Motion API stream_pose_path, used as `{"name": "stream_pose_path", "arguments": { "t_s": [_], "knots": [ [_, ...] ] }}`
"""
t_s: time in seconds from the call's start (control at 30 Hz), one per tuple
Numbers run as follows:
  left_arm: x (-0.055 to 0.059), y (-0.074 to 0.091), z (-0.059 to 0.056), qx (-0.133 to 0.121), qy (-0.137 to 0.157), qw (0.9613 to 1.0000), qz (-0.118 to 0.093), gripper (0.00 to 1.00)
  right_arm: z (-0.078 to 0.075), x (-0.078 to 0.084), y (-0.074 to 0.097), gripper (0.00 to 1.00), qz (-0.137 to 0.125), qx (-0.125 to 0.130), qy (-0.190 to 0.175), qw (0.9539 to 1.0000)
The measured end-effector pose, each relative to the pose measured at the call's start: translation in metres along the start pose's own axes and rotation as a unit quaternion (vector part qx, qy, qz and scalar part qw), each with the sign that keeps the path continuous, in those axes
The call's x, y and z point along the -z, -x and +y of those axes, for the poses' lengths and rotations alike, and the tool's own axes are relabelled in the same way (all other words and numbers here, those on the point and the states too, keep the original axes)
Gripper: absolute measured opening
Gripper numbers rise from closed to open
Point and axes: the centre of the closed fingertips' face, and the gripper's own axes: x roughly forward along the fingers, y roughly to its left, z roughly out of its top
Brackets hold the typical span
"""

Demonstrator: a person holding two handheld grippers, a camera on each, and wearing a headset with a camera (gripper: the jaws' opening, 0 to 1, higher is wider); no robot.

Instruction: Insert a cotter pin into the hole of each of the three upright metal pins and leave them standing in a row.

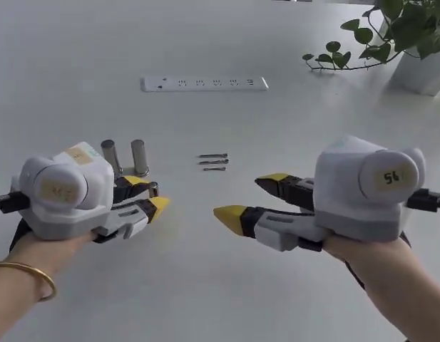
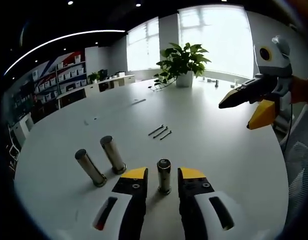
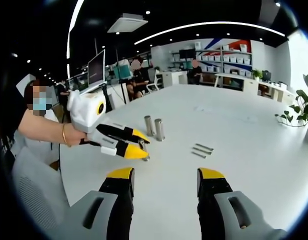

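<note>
The left tool (image 2: 161, 173) is held spread, its jaws set on either side of one upright metal pin (image 2: 164, 175) without touching it. The right tool (image 3: 166, 175) is also held spread, with nothing between its jaws, well apart from the pins. Two other metal pins (image 1: 124, 156) are seen standing side by side on the white surface (image 1: 205, 285), just beyond the left tool. Three cotter pins (image 1: 213, 162) are laid flat between the tools. Farther back, a power strip (image 1: 204, 83) and a potted plant (image 1: 408, 35) are placed.
</note>
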Motion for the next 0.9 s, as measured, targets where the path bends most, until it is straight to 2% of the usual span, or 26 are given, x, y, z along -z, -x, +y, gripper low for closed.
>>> {"name": "stream_pose_path", "arguments": {
  "t_s": [0.03,0.27,0.5,0.57,0.67,0.83,0.9],
  "knots": [
    [0.0,0.001,0.0,-0.002,0.002,1.0,0.002,0.27,0.0,0.001,-0.002,0.47,0.006,-0.01,-0.001,0.9999],
    [-0.008,0.009,-0.002,-0.007,0.012,0.9999,-0.007,0.45,-0.01,-0.001,-0.013,0.48,0.024,-0.02,0.029,0.9991],
    [-0.006,0.015,-0.004,-0.009,0.022,0.9997,-0.002,0.55,-0.02,-0.008,-0.027,0.48,0.032,-0.03,0.049,0.9979],
    [-0.007,0.017,-0.005,-0.012,0.019,0.9998,-0.002,0.58,-0.023,-0.007,-0.031,0.48,0.042,-0.037,0.05,0.9972],
    [-0.009,0.021,-0.006,-0.017,0.025,0.9995,0.001,0.68,-0.026,-0.007,-0.038,0.47,0.052,-0.044,0.066,0.9955],
    [-0.011,0.027,-0.009,-0.021,0.03,0.9993,-0.002,0.72,-0.031,-0.009,-0.05,0.43,0.069,-0.056,0.063,0.9941],
    [-0.011,0.028,-0.009,-0.022,0.036,0.9991,-0.001,0.76,-0.04,-0.011,-0.057,0.42,0.075,-0.059,0.07,0.993]
  ]
}}
